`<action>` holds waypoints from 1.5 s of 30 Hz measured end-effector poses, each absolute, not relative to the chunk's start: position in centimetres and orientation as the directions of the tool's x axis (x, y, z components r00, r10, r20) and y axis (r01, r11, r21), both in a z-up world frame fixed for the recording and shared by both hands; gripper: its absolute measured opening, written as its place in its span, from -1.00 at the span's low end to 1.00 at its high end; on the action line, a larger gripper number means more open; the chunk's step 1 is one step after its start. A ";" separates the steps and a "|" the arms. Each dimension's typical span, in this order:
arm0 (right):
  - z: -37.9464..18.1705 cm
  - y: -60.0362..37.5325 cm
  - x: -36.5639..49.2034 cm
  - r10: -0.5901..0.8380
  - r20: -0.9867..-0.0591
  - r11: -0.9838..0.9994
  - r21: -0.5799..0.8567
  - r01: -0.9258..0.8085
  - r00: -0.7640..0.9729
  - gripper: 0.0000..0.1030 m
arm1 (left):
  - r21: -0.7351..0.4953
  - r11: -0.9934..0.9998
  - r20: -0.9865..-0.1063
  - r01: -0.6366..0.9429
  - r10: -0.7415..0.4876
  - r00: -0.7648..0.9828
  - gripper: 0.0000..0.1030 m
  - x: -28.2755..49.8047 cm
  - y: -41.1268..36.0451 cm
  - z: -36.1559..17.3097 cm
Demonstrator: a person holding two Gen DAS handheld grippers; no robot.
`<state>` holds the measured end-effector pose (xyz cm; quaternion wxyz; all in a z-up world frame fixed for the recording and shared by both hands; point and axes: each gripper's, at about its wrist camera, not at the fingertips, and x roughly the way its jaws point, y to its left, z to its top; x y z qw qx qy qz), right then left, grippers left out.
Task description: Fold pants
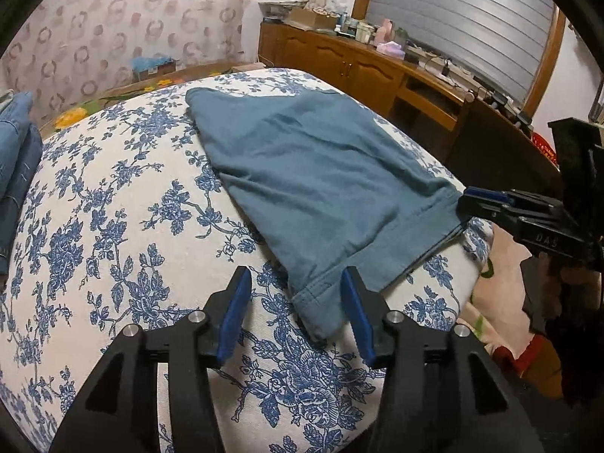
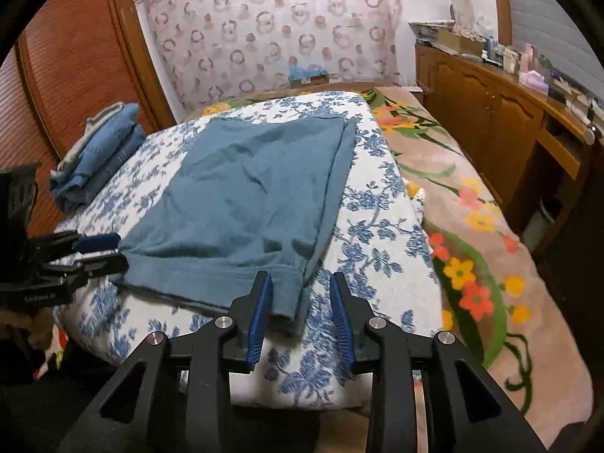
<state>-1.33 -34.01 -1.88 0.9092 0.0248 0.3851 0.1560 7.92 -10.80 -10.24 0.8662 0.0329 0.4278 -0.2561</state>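
Teal pants [image 1: 313,173] lie folded flat on a white cover with blue flowers [image 1: 124,204]. In the left wrist view my left gripper [image 1: 295,275] stands open over the near hem corner; the cloth lies between the blue pads, close to the right one, and is not pinched. My right gripper [image 1: 475,198] shows at the hem's other corner. In the right wrist view the pants [image 2: 245,188] stretch away from me. The right gripper [image 2: 300,277] is open astride the hem's right corner, the cloth beside its left pad. At the hem's left end sits the left gripper [image 2: 105,251].
Folded jeans [image 2: 98,151] are stacked at the cover's far left. A pink blanket with bright flowers [image 2: 472,226] lies to the right of the cover. A wooden cabinet [image 2: 490,113] with clutter on top runs along the right, and a slatted wooden door [image 2: 68,75] stands on the left.
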 end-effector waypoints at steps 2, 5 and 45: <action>-2.3 -33.7 -1.1 0.304 -0.698 0.950 0.169 -0.264 0.649 -0.34 | -0.158 0.867 -0.762 0.472 -0.411 0.501 -0.02 8.0 -10.8 -10.3; -2.9 -33.4 -0.7 0.307 -0.713 0.949 0.178 -0.261 0.631 -0.34 | -0.162 0.867 -0.766 0.472 -0.412 0.494 -0.01 8.1 -10.7 -10.7; -3.6 -32.8 -1.9 0.366 -0.693 0.926 0.205 -0.317 0.621 -0.67 | -0.204 0.831 -0.753 0.518 -0.472 0.459 -0.15 7.8 -12.0 -11.2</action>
